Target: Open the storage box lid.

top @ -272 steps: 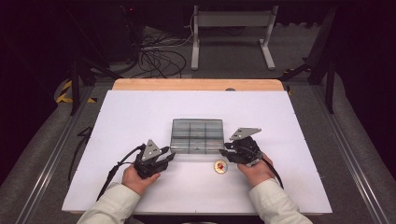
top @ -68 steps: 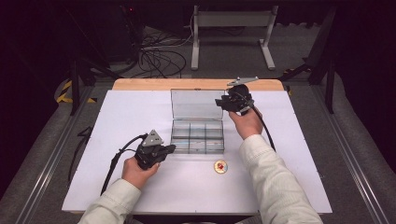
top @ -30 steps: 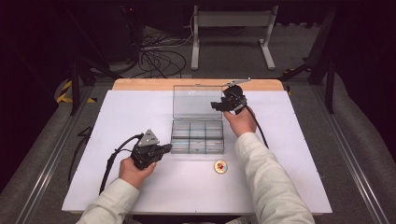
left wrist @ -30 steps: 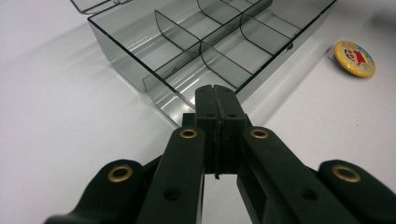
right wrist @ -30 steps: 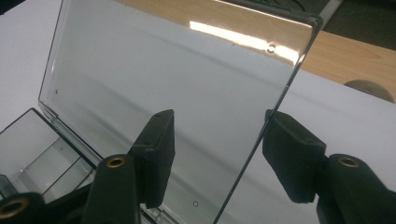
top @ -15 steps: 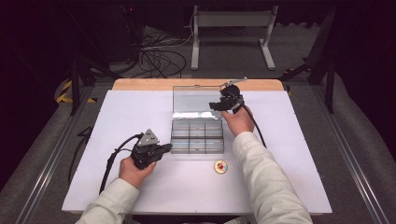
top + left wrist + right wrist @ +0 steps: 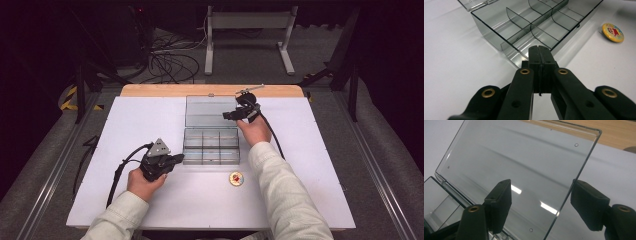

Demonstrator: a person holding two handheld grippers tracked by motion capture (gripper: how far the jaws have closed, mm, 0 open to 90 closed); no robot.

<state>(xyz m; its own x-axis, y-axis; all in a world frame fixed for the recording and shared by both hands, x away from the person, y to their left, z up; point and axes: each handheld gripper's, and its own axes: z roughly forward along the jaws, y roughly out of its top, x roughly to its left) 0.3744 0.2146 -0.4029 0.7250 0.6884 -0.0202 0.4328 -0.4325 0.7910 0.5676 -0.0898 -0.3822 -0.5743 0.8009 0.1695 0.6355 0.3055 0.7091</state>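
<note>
High view first: the clear compartment box (image 7: 211, 146) sits at the middle of the white desk (image 7: 320, 165), its lid (image 7: 209, 111) swung open and lying back toward twelve o'clock. The right arm stretches far forward from the lower edge, sleeve running up to the hand at the lid's three o'clock edge, and the right tool (image 7: 234, 115) points across toward nine o'clock. Right gripper view now: the jaws have just been opening and stand spread, one over the lid's (image 7: 519, 170) face and one off its edge on the desk side, with the edge between them and neither pad pressing. Over on the other side, the left forearm comes in short, hand resting low on the desk at the box's eight o'clock, the left tool (image 7: 176, 159) aimed at three o'clock. Left gripper view: jaws pressed tight together with nothing between, tips just short of the box's (image 7: 536, 27) near corner. A yellow badge (image 7: 236, 178) lies just off the box at five o'clock.
</note>
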